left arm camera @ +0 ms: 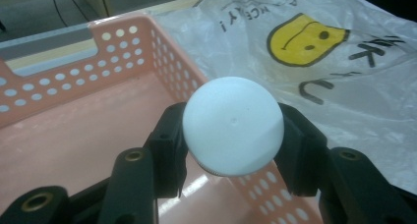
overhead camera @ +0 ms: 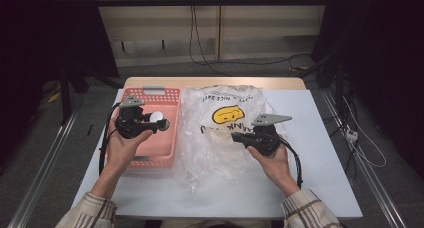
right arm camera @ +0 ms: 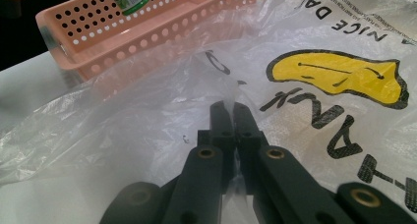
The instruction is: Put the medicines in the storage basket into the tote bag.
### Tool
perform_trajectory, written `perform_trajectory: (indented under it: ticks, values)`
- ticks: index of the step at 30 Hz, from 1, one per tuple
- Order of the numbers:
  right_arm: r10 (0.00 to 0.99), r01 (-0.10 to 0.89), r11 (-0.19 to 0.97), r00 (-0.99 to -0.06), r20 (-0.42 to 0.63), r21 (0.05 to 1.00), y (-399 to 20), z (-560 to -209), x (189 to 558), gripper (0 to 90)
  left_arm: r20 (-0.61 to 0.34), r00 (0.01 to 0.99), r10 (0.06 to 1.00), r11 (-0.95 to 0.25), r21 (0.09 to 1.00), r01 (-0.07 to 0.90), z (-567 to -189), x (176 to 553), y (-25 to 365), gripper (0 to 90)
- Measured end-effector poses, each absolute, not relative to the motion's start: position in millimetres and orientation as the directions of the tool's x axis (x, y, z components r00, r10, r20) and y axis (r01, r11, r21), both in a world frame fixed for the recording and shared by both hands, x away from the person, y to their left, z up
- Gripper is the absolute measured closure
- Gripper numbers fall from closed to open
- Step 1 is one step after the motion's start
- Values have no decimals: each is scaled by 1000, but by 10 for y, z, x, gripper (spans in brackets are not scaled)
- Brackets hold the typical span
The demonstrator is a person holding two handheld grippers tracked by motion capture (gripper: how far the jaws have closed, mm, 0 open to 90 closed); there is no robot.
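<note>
We see left gripper (left arm camera: 231,150) clamping white-capped bottle (left arm camera: 233,126) over pink basket (left arm camera: 123,52); right gripper (right arm camera: 230,117), at 3 o'clock, pinching plastic bag (right arm camera: 314,116)

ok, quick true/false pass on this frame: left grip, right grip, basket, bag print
1. The left gripper holds a white round-topped object over the pink basket. True.
2. The right gripper stands wide open above the bag. False: its jaws are pinched shut on the clear plastic bag.
3. The bag carries a yellow smiley print. True.
4. The basket sits to the right of the bag in the high view. False: it sits to the left, beside the bag.
</note>
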State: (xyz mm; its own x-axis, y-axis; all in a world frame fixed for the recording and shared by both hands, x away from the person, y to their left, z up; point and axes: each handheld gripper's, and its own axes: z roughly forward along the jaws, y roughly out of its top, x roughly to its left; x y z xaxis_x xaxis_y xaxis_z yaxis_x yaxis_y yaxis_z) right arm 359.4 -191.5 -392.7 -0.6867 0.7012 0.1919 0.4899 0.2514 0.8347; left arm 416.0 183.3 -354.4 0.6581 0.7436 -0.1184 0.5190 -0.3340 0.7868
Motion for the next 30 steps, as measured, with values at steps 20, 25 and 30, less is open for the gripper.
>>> perform_trajectory:
  ticks: [20, 25, 30]
  values:
    - [699, 482, 244, -689, 192, 842, -1923, -3888, 3586, 900, -79, 770, 634, -372, 841, 392, -3276, 3690, 1404, 511]
    - [697, 483, 249, -691, 191, 839, -1908, -3895, 3583, 900, -54, 823, 565, -431, 831, 351, -3354, 3644, 1251, 511]
    - [693, 482, 248, -695, 194, 840, -1901, -3898, 3583, 900, -69, 849, 523, -454, 821, 347, -3401, 3588, 1113, 511]
